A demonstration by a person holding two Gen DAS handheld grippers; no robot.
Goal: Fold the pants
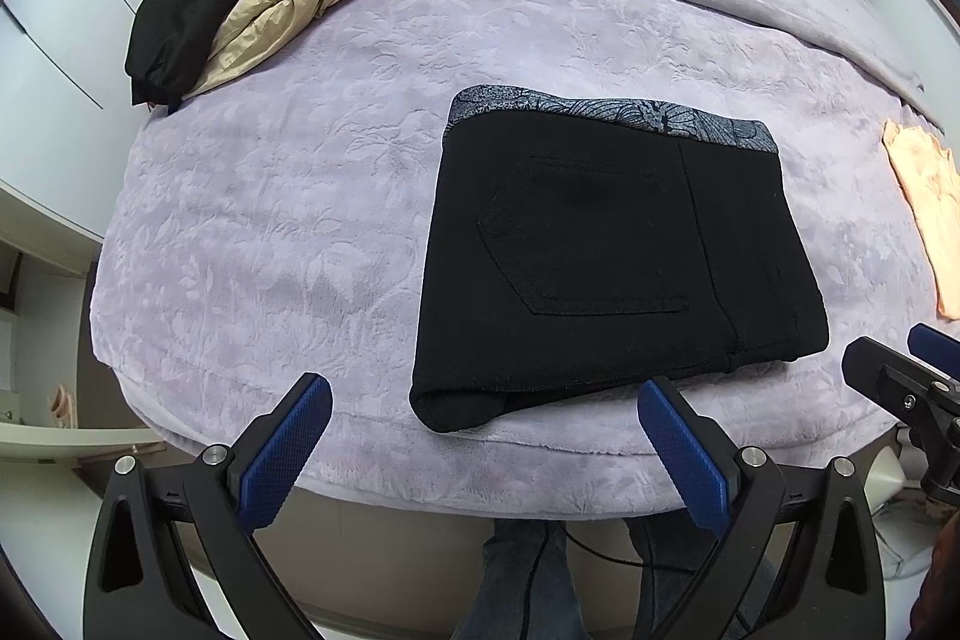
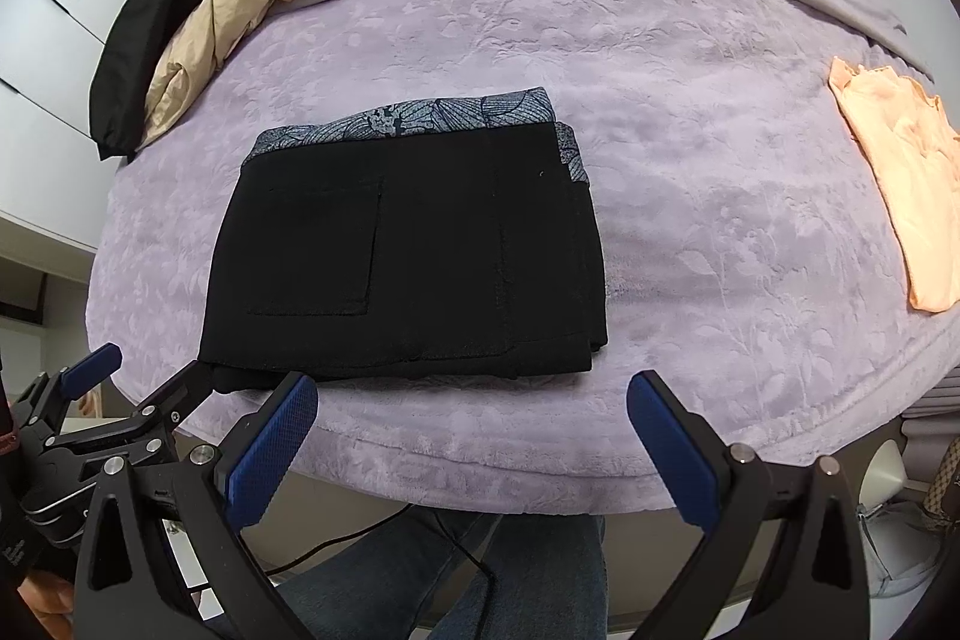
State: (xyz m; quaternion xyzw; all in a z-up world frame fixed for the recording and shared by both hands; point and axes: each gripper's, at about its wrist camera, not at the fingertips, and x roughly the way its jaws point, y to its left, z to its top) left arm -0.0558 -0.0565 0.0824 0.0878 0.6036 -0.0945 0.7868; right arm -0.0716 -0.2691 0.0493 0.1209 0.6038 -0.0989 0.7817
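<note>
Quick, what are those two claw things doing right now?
Left gripper: open, holding nothing.
Right gripper: open, holding nothing.

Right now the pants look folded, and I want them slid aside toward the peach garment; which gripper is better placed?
Probably the right gripper: its open fingers face the folded black pants' near edge on the peach garment's side. The left gripper sits farther away.
</note>
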